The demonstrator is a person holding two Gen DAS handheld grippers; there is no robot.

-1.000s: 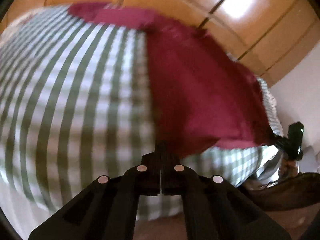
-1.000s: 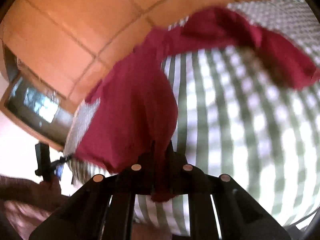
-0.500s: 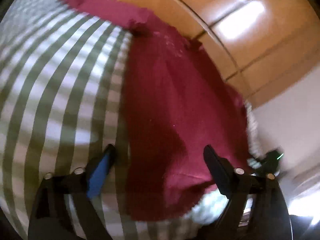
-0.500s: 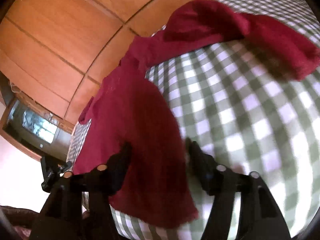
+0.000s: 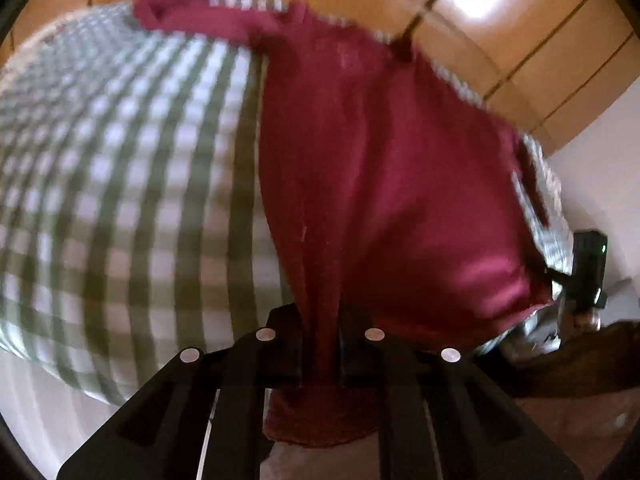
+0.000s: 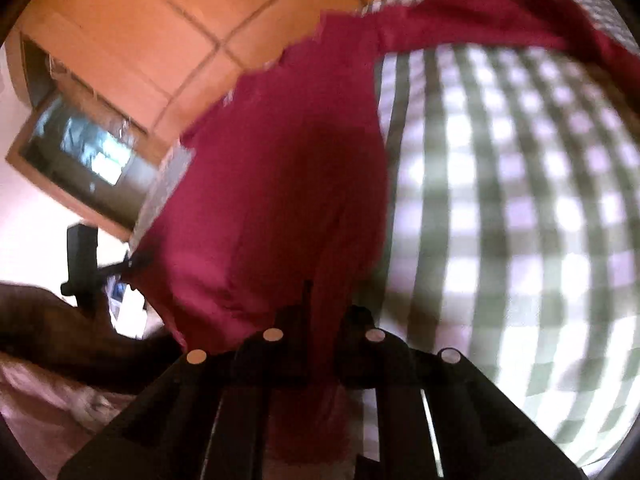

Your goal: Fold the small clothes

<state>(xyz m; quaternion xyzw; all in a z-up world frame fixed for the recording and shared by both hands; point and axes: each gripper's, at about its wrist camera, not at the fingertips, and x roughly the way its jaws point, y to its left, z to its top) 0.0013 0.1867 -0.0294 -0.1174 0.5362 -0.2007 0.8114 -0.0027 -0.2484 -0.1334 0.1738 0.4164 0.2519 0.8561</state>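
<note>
The dark red garment [image 5: 392, 184] lies on a green-and-white checked cloth [image 5: 120, 184], and in the left wrist view it fills the middle and right of the frame. Its long axis runs from the bottom centre, at the jaws, up toward the top centre, where a narrow arm of it branches off toward the upper left. The left gripper [image 5: 320, 340] has its jaws clenched on the near edge of the garment; a strip of red fabric passes between them and hangs out below, toward the bottom edge of the frame.

In the right wrist view the same garment [image 6: 280, 184] takes the centre and left of the frame, running from the bottom centre up toward the top, then bending off to the upper right as a narrow band. The right gripper [image 6: 322, 340] is likewise clamped on the near edge, with fabric bunched between its jaws and trailing beneath. The checked cloth [image 6: 520, 208] fills the right half. Wooden panels [image 6: 160, 20] cross the upper left. Both views are blurred.
</note>
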